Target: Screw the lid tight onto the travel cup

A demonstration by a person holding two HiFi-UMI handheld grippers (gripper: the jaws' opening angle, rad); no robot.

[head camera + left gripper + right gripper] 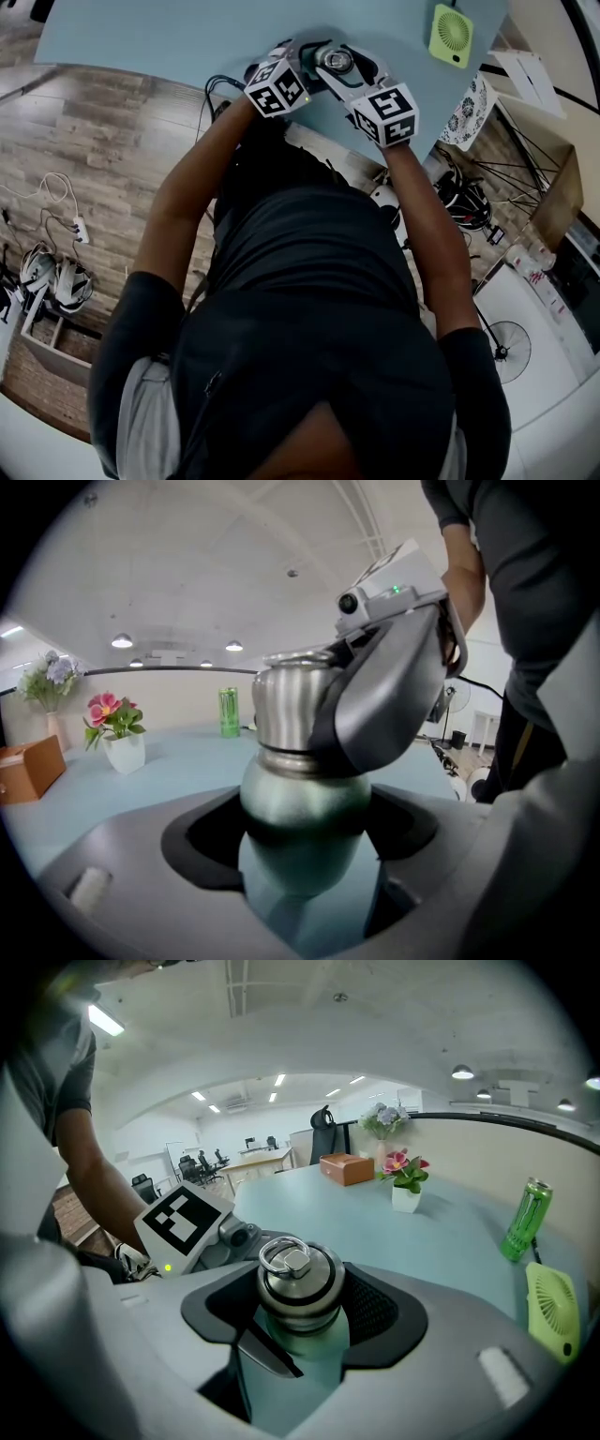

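Now, travel cup point(302, 803): upright near the tabletop point(141, 37) edge closest to the person; its green body seems to stand on the surface.
Lid point(296, 1274): steel, with a ring on top, sitting on the cup's mouth; how far it is threaded I cannot tell.
Left tool point(300, 850): clenched on the round body from both sides, I think to stop the cup from turning.
Right tool point(302, 1312): closed on the lid from the opposite side, so a twist goes only into the lid.
Step, as I judge: tightening is in hand.
Risk: smooth steel may slip in the jaws.
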